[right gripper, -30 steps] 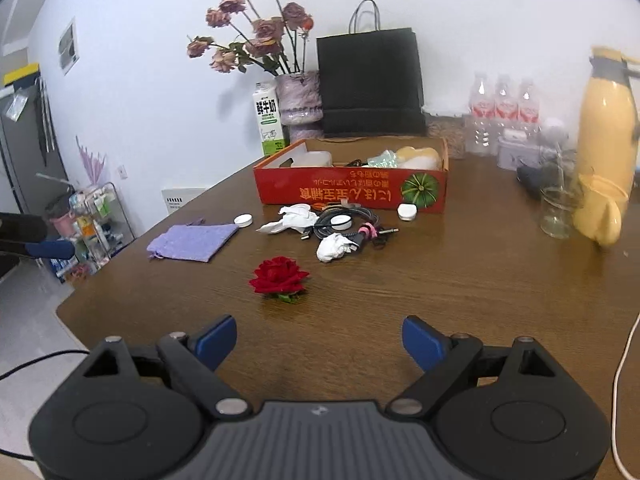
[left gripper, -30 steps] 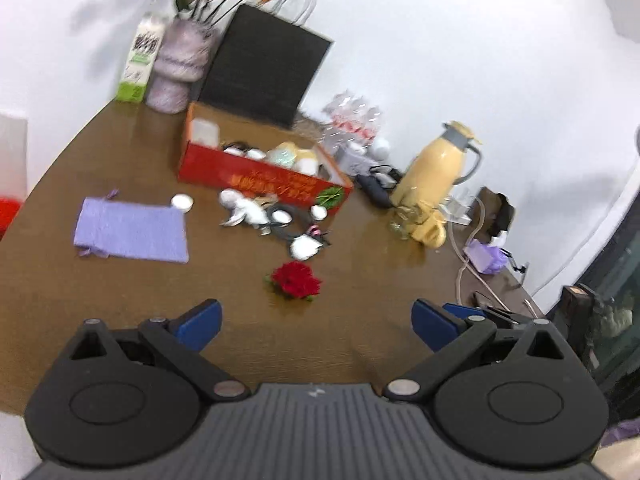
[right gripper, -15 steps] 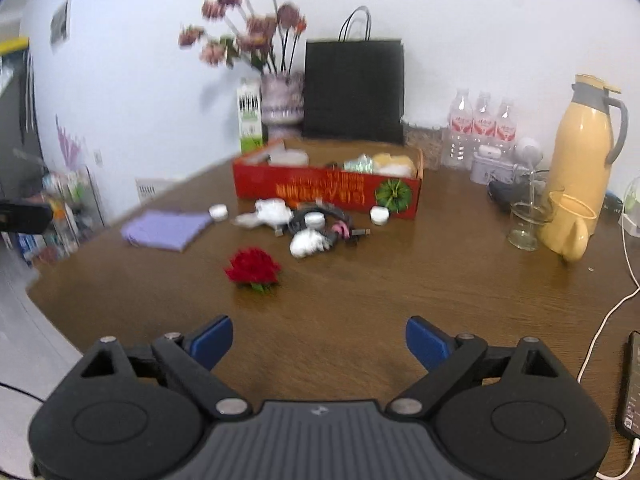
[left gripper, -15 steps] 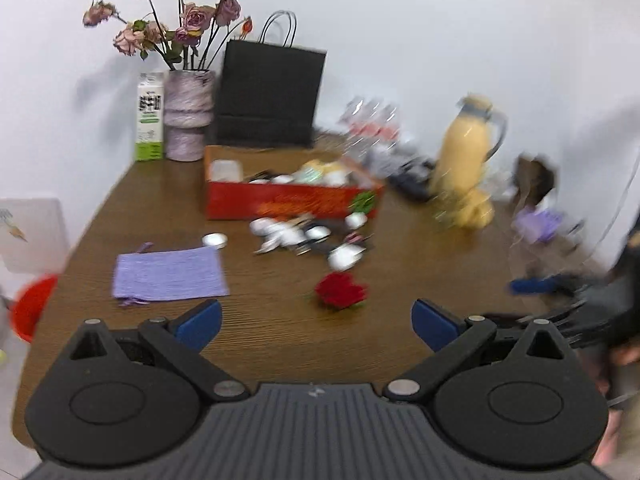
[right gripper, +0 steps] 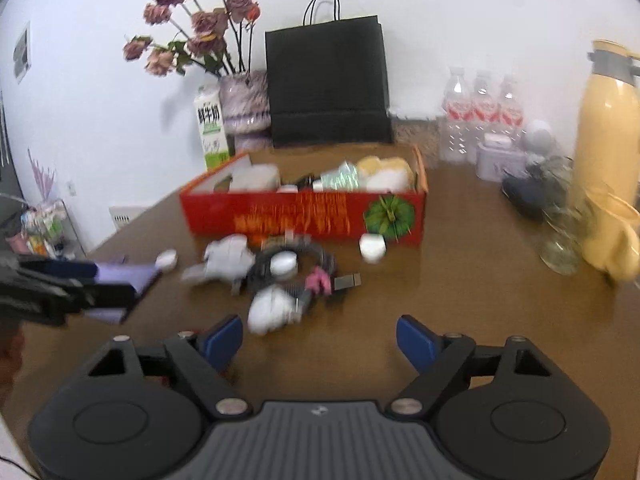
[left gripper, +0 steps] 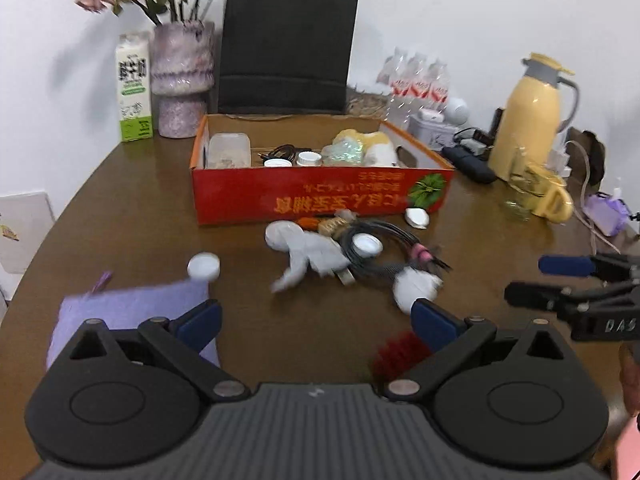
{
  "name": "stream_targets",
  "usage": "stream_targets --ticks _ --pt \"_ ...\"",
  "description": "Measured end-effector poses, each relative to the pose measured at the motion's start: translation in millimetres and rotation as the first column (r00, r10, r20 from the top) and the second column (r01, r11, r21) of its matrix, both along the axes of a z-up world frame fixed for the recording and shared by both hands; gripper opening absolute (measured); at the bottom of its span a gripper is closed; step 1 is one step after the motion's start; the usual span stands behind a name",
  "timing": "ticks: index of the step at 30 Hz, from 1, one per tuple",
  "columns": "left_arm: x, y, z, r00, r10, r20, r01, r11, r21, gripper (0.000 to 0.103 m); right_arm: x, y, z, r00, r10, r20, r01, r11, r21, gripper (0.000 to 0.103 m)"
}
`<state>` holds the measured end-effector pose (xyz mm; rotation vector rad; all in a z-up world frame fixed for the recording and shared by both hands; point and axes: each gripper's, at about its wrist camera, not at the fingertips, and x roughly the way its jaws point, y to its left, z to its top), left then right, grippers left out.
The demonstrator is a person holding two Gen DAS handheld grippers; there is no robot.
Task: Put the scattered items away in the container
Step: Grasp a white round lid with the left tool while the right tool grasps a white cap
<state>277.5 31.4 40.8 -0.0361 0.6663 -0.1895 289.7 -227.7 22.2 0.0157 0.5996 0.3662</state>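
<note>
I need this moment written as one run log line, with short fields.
stage: approach | left gripper: open, empty | right gripper: closing, nothing between | red box: partly filled | loose items in front of it

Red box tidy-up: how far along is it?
Early. The red box already holds a few things, including small jars and a cable. Nothing is in hand: the left gripper is open and empty, and the right gripper is empty, its jaws closing. Left on the table: the cable tangle, white lid, purple pouch and red flower.

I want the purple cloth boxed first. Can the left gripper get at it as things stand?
Probably yes. The purple cloth lies flat right under the open left gripper, nothing on top; only a white cap sits beside its far corner.
</note>
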Motion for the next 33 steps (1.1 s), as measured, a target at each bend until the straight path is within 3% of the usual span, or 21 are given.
stream_targets --ticks 4,6,8,9,11,12,14,16,18,21,23,25,28,29,30,31,32,33 --pt "72.4 -1.1 -9.2 0.996 -0.084 -0.017 0.084 0.996 -0.011 0.103 80.0 17.9 0.4 0.993 0.11 -0.035 -0.11 0.994 0.008 0.08" --pt "103.6 -5.7 -14.5 0.994 -0.113 -0.007 0.113 0.994 0.001 0.102 124.6 28.9 -3.8 0.975 0.204 -0.085 -0.208 0.977 -0.041 0.08" --pt "124.2 -9.5 -21.6 0.986 -0.166 -0.032 0.166 0.986 0.024 0.101 154.8 34.1 -9.8 0.967 0.229 -0.116 -0.238 0.969 -0.069 0.08" --pt "125.4 -3.9 -28.5 0.98 -0.197 -0.036 0.197 0.98 0.002 0.101 165.1 30.5 -15.5 0.963 0.235 -0.134 -0.243 0.969 -0.047 0.08" --pt "124.8 10.4 -43.3 0.976 -0.215 -0.044 0.213 0.976 -0.038 0.101 174.3 19.0 -29.5 0.958 0.232 -0.17 -0.229 0.973 0.037 0.079" --pt "126.0 11.3 -46.6 0.981 -0.184 -0.066 0.184 0.983 -0.004 0.101 176.2 15.1 -35.7 0.959 0.219 -0.182 -0.212 0.976 0.056 0.08" --pt "127.0 10.9 -46.6 0.984 -0.17 -0.052 0.171 0.985 0.029 0.101 176.3 18.3 -37.0 0.963 0.204 -0.178 -0.201 0.979 0.033 0.077" --pt "124.3 15.4 -46.6 0.976 -0.215 -0.038 0.214 0.976 -0.043 0.101 174.9 19.5 -39.2 0.959 0.222 -0.178 -0.214 0.975 0.065 0.072" --pt "123.0 17.4 -43.7 0.977 -0.214 -0.02 0.214 0.976 -0.033 0.1 169.5 18.0 -42.1 0.955 0.234 -0.182 -0.227 0.972 0.06 0.065" --pt "118.6 23.0 -36.1 0.988 -0.155 0.016 0.154 0.986 0.059 0.097 164.9 17.7 -43.8 0.969 0.18 -0.168 -0.184 0.983 -0.007 0.055" --pt "122.7 22.2 -34.0 0.997 -0.073 -0.039 0.078 0.98 0.18 0.092 164.9 15.9 -42.2 0.974 0.139 -0.177 -0.144 0.989 -0.013 0.054" --pt "121.5 21.0 -33.2 0.998 0.039 -0.054 -0.02 0.947 0.322 0.084 160.4 18.5 -40.2 0.98 0.091 -0.174 -0.101 0.994 -0.045 0.054" --pt "101.7 12.5 -28.4 0.993 0.105 0.053 -0.117 0.85 0.513 0.082 139.1 25.2 -22.6 0.995 0.028 -0.092 -0.038 0.993 -0.111 0.042" --pt "94.2 13.3 -24.1 0.993 0.067 0.094 -0.106 0.86 0.5 0.085 130.1 24.1 -13.6 0.999 0.03 -0.024 -0.033 0.995 -0.097 0.043" --pt "92.3 20.6 -21.0 0.995 0.041 0.091 -0.075 0.909 0.41 0.088 124.3 19.7 -7.1 0.998 0.03 0.053 -0.027 0.998 -0.048 0.044" --pt "97.6 32.5 -22.7 0.998 0.052 0.021 -0.056 0.952 0.301 0.087 123.7 14.2 -7.2 0.996 0.0 0.087 -0.001 1.0 0.01 0.048" --pt "105.9 41.8 -29.0 0.992 0.103 -0.077 -0.082 0.968 0.238 0.079 128.5 12.5 -11.5 0.997 -0.036 0.064 0.035 0.999 0.021 0.048" --pt "108.2 45.3 -33.9 0.984 0.142 -0.108 -0.113 0.964 0.24 0.068 136.3 13.1 -19.0 0.996 -0.085 0.016 0.085 0.996 -0.005 0.048"
